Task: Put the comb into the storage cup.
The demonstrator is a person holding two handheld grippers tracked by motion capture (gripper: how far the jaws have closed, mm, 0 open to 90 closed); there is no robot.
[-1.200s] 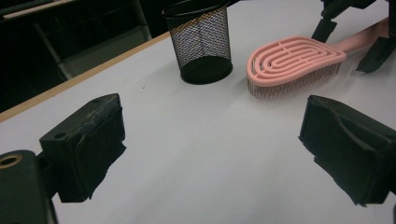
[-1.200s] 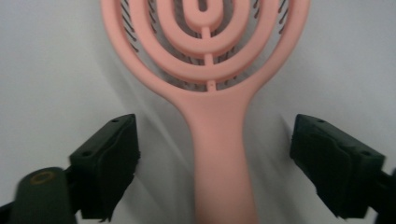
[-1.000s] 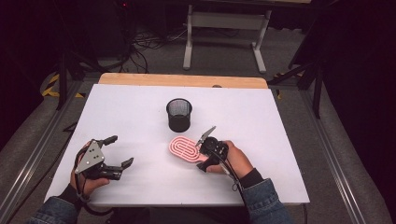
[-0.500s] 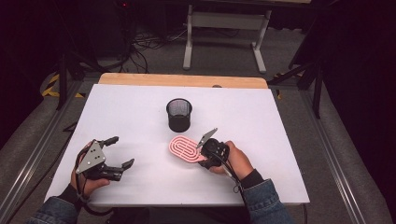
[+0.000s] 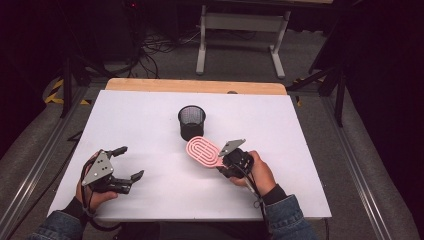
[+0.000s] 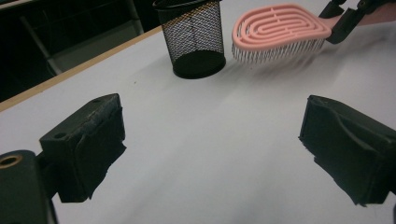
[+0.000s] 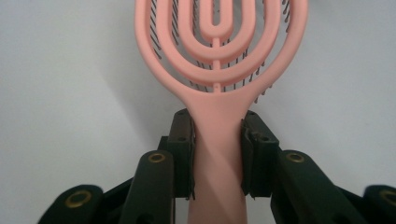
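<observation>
A pink hairbrush (image 5: 202, 151) is held by its handle in my right gripper (image 5: 225, 163), shut on it. In the right gripper view both pads clamp the handle (image 7: 217, 154) and the vented head (image 7: 217, 46) points away over the white table. In the left gripper view the hairbrush (image 6: 280, 25) hangs bristles down just above the table, beside a black mesh cup (image 6: 194, 39). The cup (image 5: 192, 121) stands upright just beyond the brush head. My left gripper (image 5: 131, 161) rests open at the front left, its jaws (image 6: 217, 140) wide apart around bare table.
The white tabletop (image 5: 150, 115) has a wooden strip (image 5: 195, 86) along its far edge. Beyond it stand a metal frame stand (image 5: 240, 30) and cables on the floor. Metal rails run along both sides of the table.
The brush head has shifted slightly toward the mesh cup, still in my right gripper. My left gripper has stayed put and open.
</observation>
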